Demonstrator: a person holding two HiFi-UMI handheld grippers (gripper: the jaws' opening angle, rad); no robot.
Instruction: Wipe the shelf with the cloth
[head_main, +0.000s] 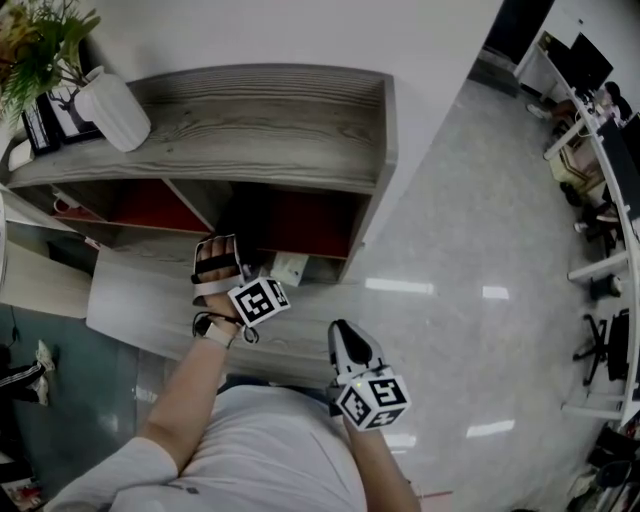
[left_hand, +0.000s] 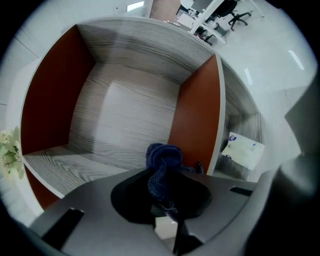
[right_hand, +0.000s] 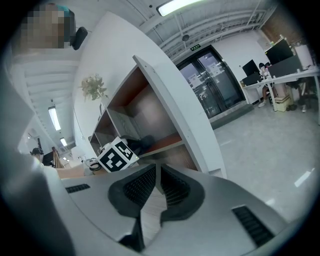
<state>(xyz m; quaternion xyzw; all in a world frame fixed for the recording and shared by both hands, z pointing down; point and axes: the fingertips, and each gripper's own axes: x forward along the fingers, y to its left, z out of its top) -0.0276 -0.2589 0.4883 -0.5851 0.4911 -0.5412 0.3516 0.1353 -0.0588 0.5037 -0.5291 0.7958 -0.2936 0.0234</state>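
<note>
While reaching into the shelf (head_main: 262, 125) compartment, clenching the dark blue cloth (left_hand: 162, 161) in the left gripper (left_hand: 163, 202), bunched and poking out ahead of the jaws beside the red wall (left_hand: 198, 116). Holding the right gripper (head_main: 346, 336) by the torso, jaws pressed together on nothing.

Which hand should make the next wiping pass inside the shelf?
Left. The left tongs grip the blue cloth and face into the shelf compartment; the right tongs hold nothing and sit back from it.

Matt woodgrain shelf (left_hand: 125, 115), soft cloth (left_hand: 162, 160), glossy floor (head_main: 470, 250)
</note>
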